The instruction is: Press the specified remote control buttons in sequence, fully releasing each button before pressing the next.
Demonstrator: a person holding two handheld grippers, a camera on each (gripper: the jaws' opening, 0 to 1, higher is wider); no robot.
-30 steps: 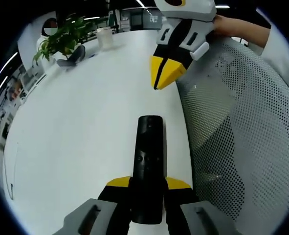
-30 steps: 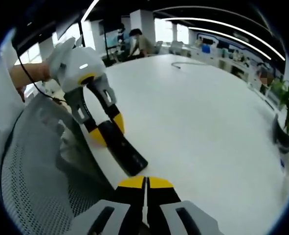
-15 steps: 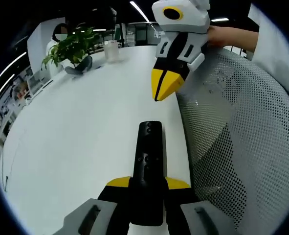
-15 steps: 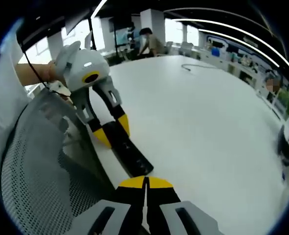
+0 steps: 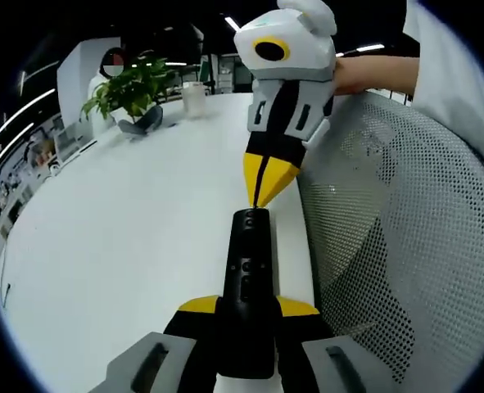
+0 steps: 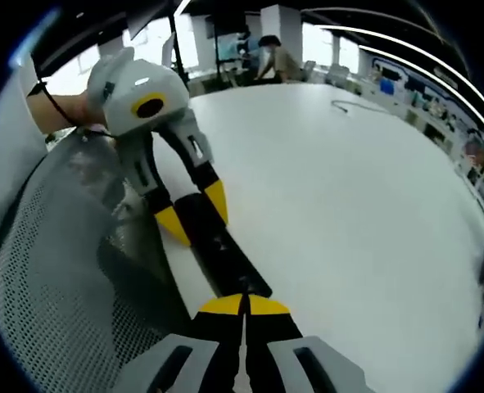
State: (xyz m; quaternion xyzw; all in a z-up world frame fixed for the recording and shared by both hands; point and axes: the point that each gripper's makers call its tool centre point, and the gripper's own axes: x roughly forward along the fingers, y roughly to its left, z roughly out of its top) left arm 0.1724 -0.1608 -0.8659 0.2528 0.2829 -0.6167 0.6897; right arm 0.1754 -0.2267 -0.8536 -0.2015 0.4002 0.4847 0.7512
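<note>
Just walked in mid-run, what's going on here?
A person works two handheld grippers over a white table. The left gripper is shut on a black remote control, holding it out level. The right gripper, its fingers closed together, has its yellow tip at the remote's far end, apparently pressing or about to press a button. A mesh chair back stands beside them.

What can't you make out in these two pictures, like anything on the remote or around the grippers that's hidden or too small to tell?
- Remote, left gripper view: button markings too small; its near end is hidden between the left gripper jaws.
- Right gripper, left gripper view: its closed tips meet the remote's far end; whether a button is being pressed cannot be told.
- Remote, right gripper view: its far end is covered by the right gripper.
- Plant, left gripper view: pot details blurred.
</note>
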